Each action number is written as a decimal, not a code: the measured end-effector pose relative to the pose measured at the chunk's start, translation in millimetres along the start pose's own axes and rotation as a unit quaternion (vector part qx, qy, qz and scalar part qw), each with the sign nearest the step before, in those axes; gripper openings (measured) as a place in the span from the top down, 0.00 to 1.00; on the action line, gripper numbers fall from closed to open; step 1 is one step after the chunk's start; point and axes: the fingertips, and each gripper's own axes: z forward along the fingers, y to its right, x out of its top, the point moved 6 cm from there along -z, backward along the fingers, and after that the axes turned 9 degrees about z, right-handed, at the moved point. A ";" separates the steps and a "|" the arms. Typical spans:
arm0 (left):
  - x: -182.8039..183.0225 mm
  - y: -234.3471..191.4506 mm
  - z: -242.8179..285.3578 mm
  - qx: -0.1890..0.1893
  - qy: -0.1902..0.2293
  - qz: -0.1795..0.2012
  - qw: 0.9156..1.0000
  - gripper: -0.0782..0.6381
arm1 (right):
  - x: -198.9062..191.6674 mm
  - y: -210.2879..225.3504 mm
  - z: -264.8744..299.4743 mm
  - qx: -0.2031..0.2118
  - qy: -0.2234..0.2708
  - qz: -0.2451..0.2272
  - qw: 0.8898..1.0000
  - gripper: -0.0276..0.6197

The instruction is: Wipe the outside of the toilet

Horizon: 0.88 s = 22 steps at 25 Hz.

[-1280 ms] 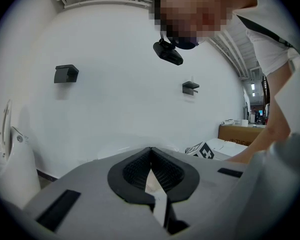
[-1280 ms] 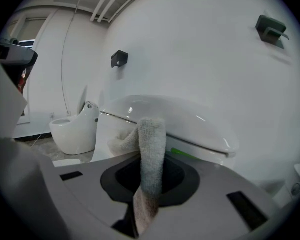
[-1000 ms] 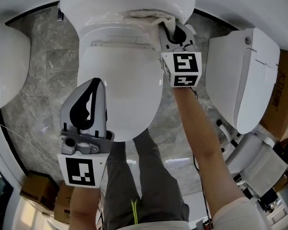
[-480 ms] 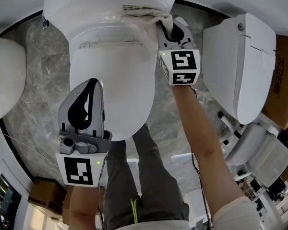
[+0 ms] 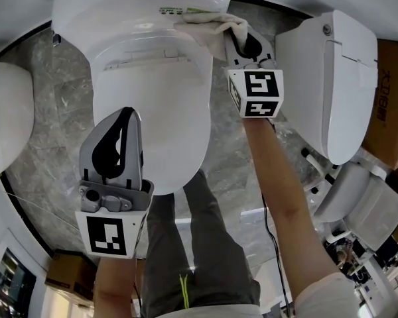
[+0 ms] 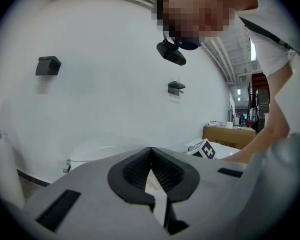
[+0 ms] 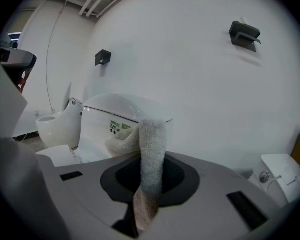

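The right tool (image 5: 237,43) is pinching a pale terry cloth (image 5: 212,24), its jaws pressed on the fabric. In the right gripper view a strip of it rises between the jaws, and the loose end falls ahead of the tool and off to its left. That end lies on the rear shoulder of the toilet (image 5: 152,111), just by the green-printed label (image 5: 186,10). Held this way, the cloth meets the porcelain and the tool's hard tips need not; it looks like a wiping pass along the back edge.

The left tool (image 5: 127,113) hangs over the closed lid, nearer the person, jaws pressed together with nothing between them. It seems merely parked, out of the way of the working hand.

The toilet's long axis runs away from the person: rounded front towards their legs, tank end beyond both tools. The cloth's long axis runs from the right tool's jaws forward and leftward, across that rear end.
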 end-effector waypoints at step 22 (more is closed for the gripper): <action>63.6 -4.1 -43.5 -0.044 0.014 0.013 0.999 0.87 | 8.2 51.7 -106.8 -0.119 -0.026 0.057 0.991 0.85</action>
